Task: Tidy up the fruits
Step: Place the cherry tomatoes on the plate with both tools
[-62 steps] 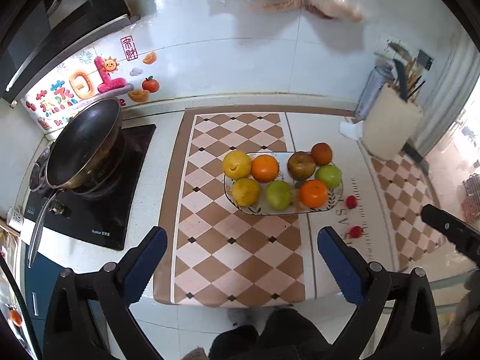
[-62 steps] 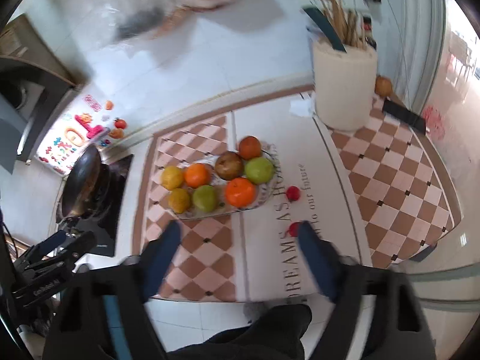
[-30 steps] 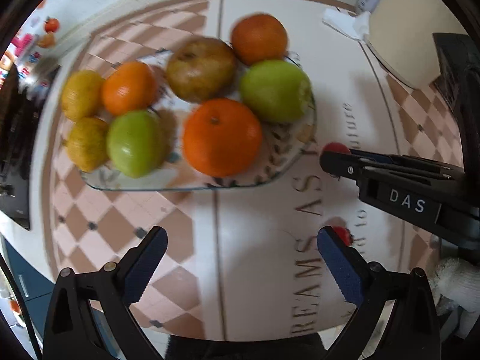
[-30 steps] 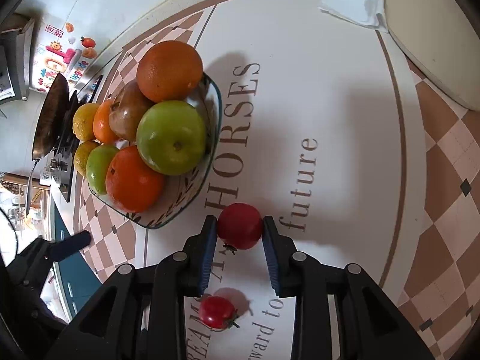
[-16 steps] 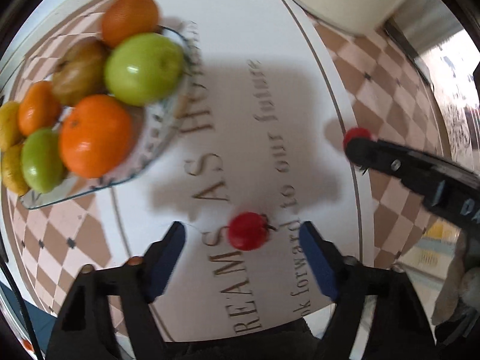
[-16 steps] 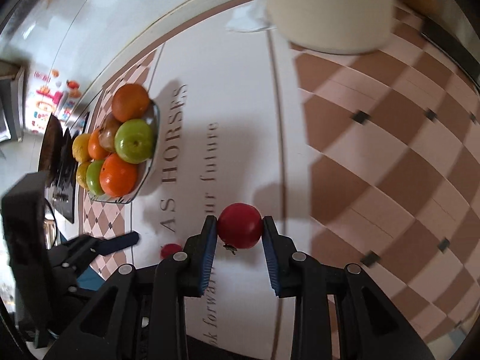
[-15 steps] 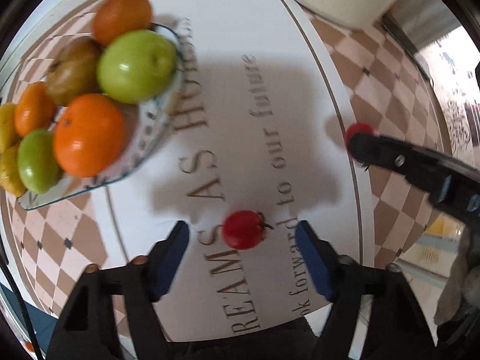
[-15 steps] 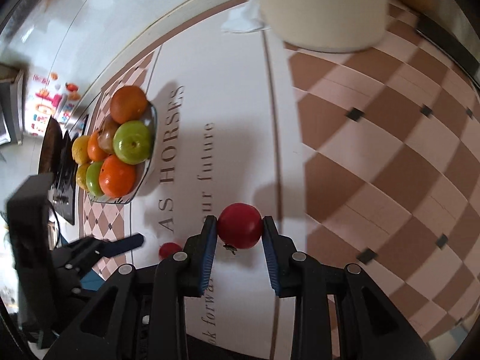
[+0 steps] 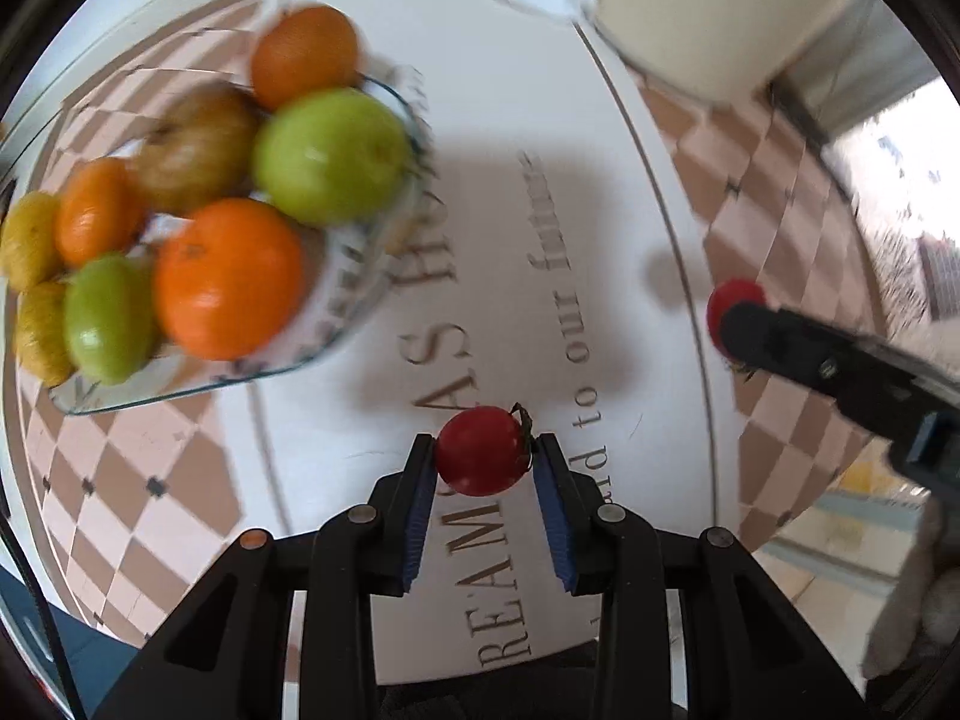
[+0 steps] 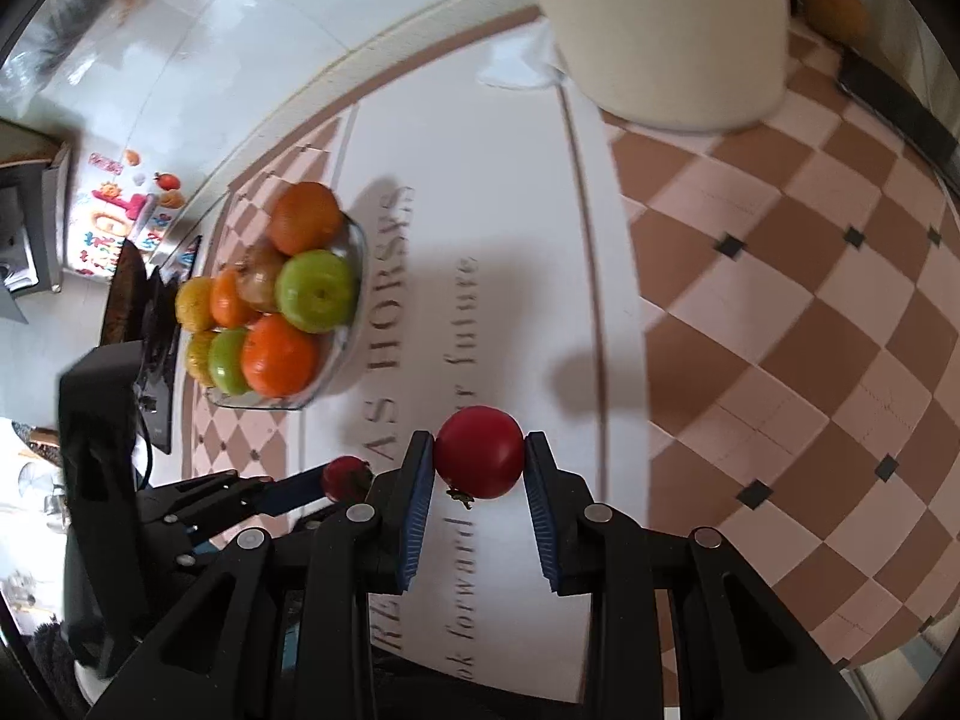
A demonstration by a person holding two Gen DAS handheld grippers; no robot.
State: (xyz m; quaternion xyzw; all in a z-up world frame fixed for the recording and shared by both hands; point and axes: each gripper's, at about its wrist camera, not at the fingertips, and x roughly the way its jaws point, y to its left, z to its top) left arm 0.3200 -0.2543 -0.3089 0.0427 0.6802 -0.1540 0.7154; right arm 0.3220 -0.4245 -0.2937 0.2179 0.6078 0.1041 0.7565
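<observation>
Here each claw pinches a red tomato between its blue pads: the left claw point(image 9: 483, 459) grips one tomato point(image 9: 480, 450) above the worktop point(image 9: 492, 192); the right claw point(image 10: 477, 462) clamps another tomato point(image 10: 479, 451); farther left sits the fruit dish point(image 10: 351, 354).

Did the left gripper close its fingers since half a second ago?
Yes. The left gripper closed inward onto the small red tomato lying on the mat's lettering.

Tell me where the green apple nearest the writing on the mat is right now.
In the left wrist view the green apple sits at the glass dish's right edge, between two oranges, left of the mat lettering.
</observation>
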